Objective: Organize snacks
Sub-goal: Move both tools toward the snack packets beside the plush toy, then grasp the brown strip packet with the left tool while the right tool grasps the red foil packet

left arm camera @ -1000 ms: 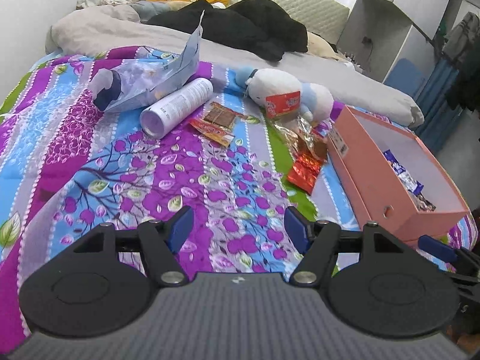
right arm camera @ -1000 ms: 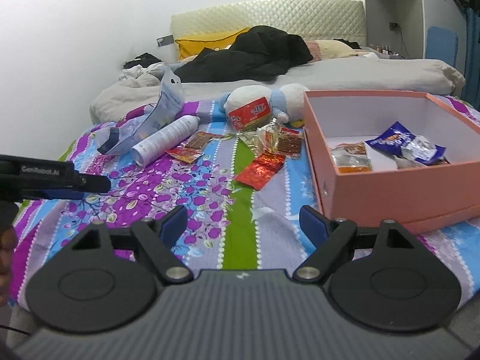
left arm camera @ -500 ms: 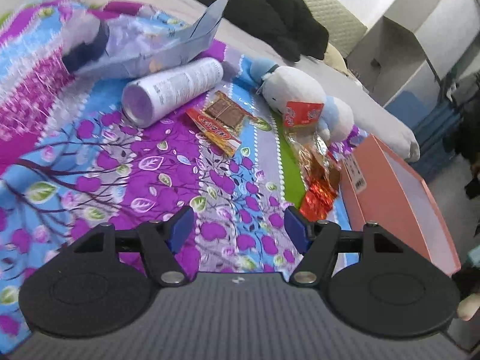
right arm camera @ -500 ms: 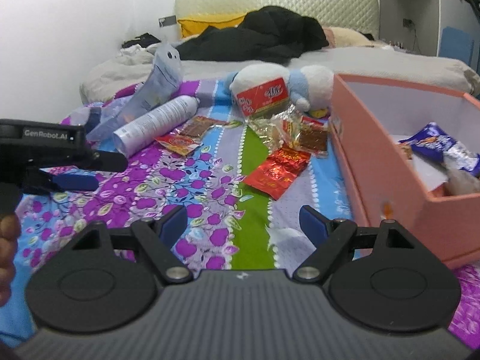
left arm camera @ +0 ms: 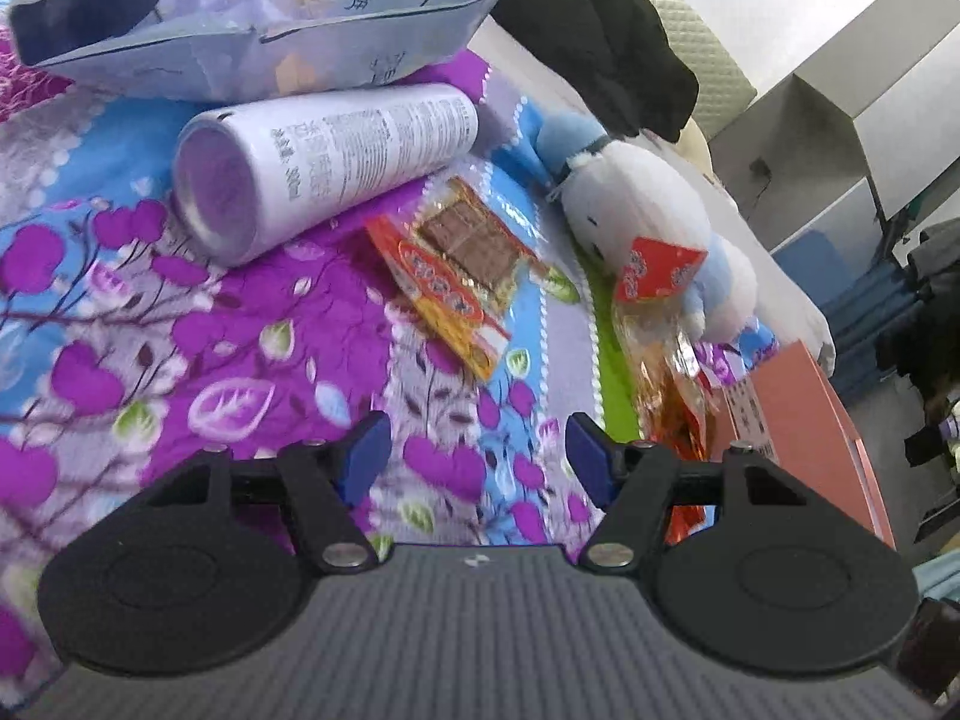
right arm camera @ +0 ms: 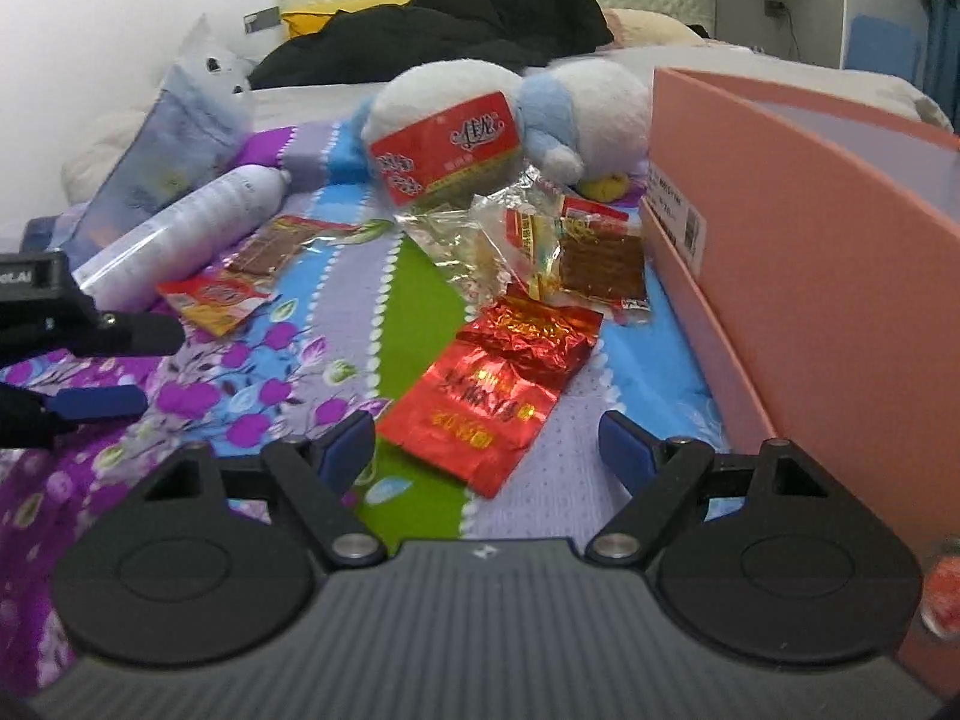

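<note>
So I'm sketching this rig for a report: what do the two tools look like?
Both look alike: the left tool and right tool have matte black linkage arms with silver pivot screws, blue fingers, round black side discs and a ribbed grey body bearing a small white mark.

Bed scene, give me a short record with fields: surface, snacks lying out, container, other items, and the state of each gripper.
surface: floral bedspread
snacks lying out: red foil packet nearest the right gripper; clear-wrapped snack pack ahead of the left gripper; more wrapped snacks near the box
container: pink box, on the right edge of the bedspread
other items: white bottle lying on its side; plush toy
left gripper: open, nothing between its fingers
right gripper: open, holding nothing
</note>
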{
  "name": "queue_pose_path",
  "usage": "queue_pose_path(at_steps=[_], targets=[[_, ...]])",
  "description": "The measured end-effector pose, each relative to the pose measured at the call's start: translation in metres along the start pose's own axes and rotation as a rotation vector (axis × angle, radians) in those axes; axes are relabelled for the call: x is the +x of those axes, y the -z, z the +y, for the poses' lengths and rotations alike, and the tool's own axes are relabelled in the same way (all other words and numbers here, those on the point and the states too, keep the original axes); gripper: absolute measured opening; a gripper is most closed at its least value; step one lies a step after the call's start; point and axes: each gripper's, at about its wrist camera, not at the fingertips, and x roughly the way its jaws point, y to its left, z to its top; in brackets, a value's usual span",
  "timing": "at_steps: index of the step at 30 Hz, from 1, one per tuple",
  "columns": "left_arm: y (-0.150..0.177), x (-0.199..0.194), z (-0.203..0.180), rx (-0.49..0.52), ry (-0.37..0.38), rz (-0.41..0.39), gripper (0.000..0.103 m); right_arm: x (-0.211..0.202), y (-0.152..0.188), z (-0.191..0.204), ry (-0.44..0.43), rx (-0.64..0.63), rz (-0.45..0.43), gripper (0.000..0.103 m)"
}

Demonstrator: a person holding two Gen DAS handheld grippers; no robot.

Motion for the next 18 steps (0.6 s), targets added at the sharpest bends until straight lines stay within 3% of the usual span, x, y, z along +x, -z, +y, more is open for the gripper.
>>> queue_pose_path(at_steps=[3,14,18], targets=[[-0.007,0.012,-0.004,0.043,-0.025,-0.01,0.065,0.012,-0.005,-0.001,-0.013,0.019,-0.002,0.084],[-0.034,0.04,0.008,-0.06,-0.019,-0.054,0.057,0.046,-0.023,0.012,0.099,0.006,-0.008,0.086],[-0.039,0.046,0.011,-0.095,-0.044,-0.066,0.041,0.048,-0.024,0.015,0.114,-0.012,-0.009,0.085]])
